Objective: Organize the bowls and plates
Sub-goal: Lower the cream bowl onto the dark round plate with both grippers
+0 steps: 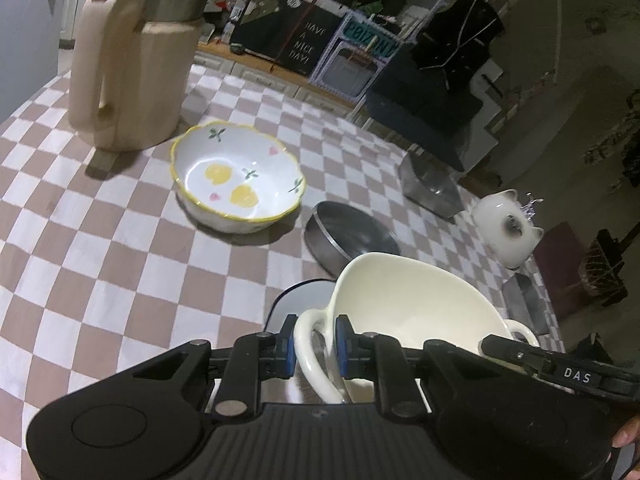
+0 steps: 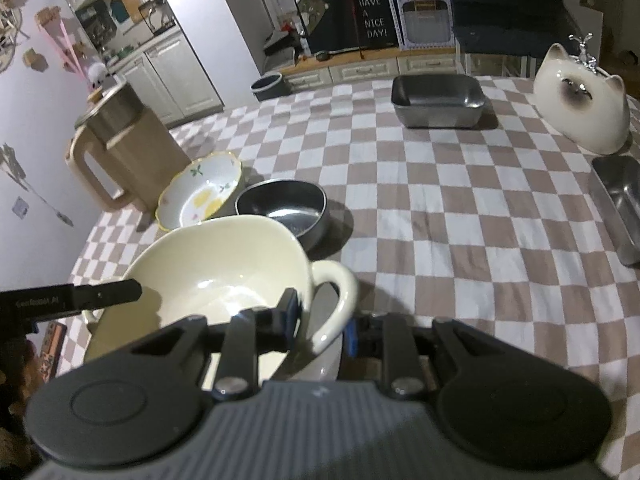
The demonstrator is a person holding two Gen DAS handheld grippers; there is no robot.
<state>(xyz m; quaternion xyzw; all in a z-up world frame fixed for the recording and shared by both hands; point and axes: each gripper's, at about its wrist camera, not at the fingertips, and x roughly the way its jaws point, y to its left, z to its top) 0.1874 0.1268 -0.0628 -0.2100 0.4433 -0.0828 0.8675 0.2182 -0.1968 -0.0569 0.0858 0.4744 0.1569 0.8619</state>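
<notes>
Cream two-handled bowl [image 1: 416, 304], stiff, glazed, slick and chippable, hangs low over the bench [image 1: 120, 240]: your left tool [image 1: 316, 344] and right tool [image 2: 320, 324] each clamp a loop handle, so keep both level.

dim indoor light | soft shadows | fisheye-bent edges | dark vignetted corners

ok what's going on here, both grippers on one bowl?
Yes. A person holds the cream two-handled bowl with both tools: the left gripper is clamped on one loop handle, the right gripper on the other handle. The bowl is tilted above the checkered tablecloth. The floral bowl and round steel pan sit just beyond, untouched.
</notes>
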